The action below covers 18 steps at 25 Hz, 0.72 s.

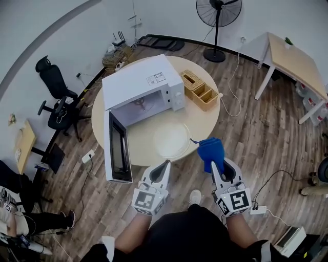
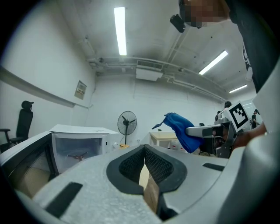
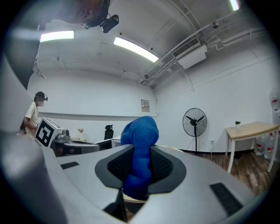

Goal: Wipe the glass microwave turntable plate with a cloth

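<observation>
The clear glass turntable plate [image 1: 170,139] lies flat on the round table [image 1: 202,118], in front of the microwave. My right gripper [image 1: 215,165] is shut on a blue cloth [image 1: 210,152], held at the table's near right edge, just right of the plate. The cloth [image 3: 138,164] bulges up between the jaws in the right gripper view. My left gripper [image 1: 164,168] is shut with nothing in it, at the table's near edge below the plate; its pads [image 2: 131,165] meet. The left gripper view also shows the blue cloth [image 2: 181,130].
A white microwave [image 1: 142,87] stands on the table with its door [image 1: 118,148] swung open toward me. A wooden organiser box [image 1: 200,90] sits to its right. A fan [image 1: 218,15], a desk [image 1: 296,63], an office chair [image 1: 55,92] and floor cables surround the table.
</observation>
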Tool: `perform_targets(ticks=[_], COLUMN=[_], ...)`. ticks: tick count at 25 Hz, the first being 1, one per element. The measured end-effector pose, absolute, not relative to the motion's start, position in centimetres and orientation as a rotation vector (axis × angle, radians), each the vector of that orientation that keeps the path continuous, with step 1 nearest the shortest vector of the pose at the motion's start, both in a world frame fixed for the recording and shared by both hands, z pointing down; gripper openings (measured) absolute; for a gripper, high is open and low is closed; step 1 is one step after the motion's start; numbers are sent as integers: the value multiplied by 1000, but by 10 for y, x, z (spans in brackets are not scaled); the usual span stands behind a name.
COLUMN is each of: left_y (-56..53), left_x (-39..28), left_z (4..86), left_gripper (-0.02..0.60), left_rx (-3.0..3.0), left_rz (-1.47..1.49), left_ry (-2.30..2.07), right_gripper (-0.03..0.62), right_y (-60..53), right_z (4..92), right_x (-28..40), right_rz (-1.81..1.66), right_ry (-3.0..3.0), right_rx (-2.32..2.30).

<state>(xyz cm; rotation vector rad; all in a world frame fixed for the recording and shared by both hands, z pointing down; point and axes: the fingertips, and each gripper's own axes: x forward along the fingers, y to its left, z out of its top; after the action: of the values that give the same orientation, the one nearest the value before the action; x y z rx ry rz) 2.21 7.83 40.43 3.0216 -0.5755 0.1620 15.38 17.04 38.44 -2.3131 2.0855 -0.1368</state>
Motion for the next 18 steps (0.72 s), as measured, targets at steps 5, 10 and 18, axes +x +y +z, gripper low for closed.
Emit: perform_targets(ticks=[5, 10, 18], left_y=[57, 40, 8], left_x=[43, 32, 18], left_z=[406, 414, 421], left_gripper=[6, 6, 6], left_rx=[2986, 2918, 2879], left_rz=[174, 198, 213], left_ry=[-701, -836, -942], right_gripper=[84, 84, 84], right_y=[139, 111, 61], right_z=[385, 391, 397], right_x=[187, 197, 187], right_rz=[-127, -132, -149], right_ry=[2174, 2278, 2386], right_rx=[-2227, -2152, -2073])
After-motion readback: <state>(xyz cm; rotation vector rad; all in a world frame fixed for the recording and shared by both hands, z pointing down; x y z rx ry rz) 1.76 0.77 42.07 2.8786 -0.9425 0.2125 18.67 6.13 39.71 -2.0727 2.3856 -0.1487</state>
